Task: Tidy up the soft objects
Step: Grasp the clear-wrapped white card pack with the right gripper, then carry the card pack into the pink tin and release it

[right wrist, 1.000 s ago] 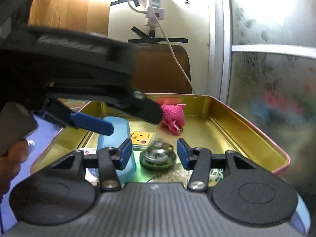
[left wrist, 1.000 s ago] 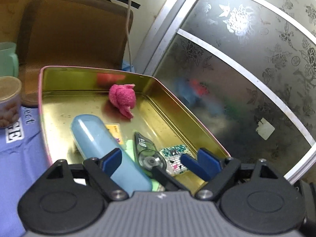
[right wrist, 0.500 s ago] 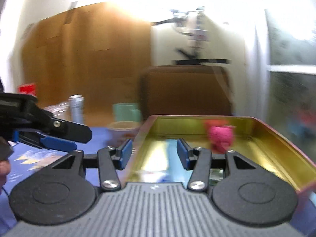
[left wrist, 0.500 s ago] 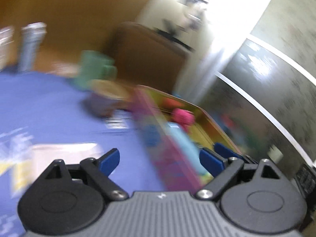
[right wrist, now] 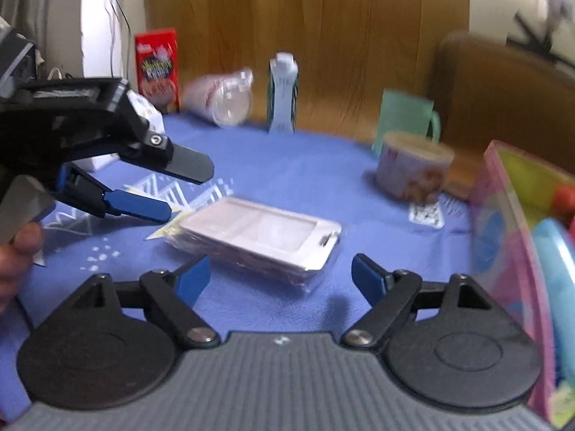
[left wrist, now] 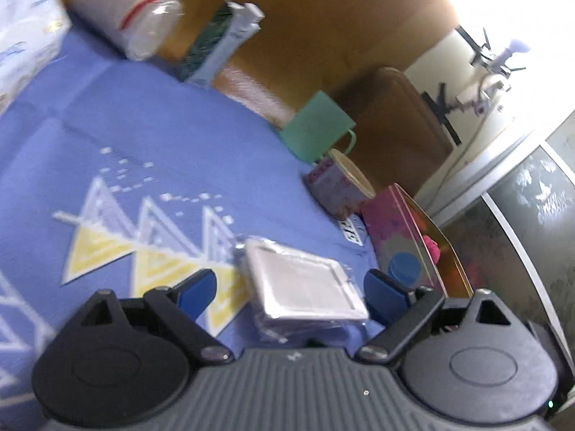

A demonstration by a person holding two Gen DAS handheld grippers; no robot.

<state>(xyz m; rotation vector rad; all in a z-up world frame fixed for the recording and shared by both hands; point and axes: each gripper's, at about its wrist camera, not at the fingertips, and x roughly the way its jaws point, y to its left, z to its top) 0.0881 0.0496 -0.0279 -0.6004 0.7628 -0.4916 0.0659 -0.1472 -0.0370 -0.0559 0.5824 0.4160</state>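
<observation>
A flat white packet in clear wrap point(left wrist: 302, 280) lies on the blue tablecloth point(left wrist: 143, 125). My left gripper point(left wrist: 287, 291) hovers over it with its jaws opening. The packet sits between the blue pads, which do not touch it. My right gripper point(right wrist: 280, 276) faces the same packet point(right wrist: 258, 233) from the near side, its jaws also opening and nothing between them. The left gripper point(right wrist: 179, 190) shows at the left of the right wrist view. A pink soft toy point(left wrist: 431, 248) and a blue case point(left wrist: 404, 267) lie in the pink-and-gold tin point(left wrist: 395, 222).
The tin point(right wrist: 503, 222) stands at the right edge. Behind it are a patterned cup point(right wrist: 413, 168) and a green mug point(right wrist: 406, 118). A carton point(right wrist: 284, 93), a bagged roll point(right wrist: 222, 100) and a red box point(right wrist: 156, 68) line the back. A hand point(right wrist: 18, 251) holds the left gripper.
Both grippers have swung left, away from the tin's inside and out over the blue cloth. Their jaws stand wider. The wrapped packet has come into view in front of them.
</observation>
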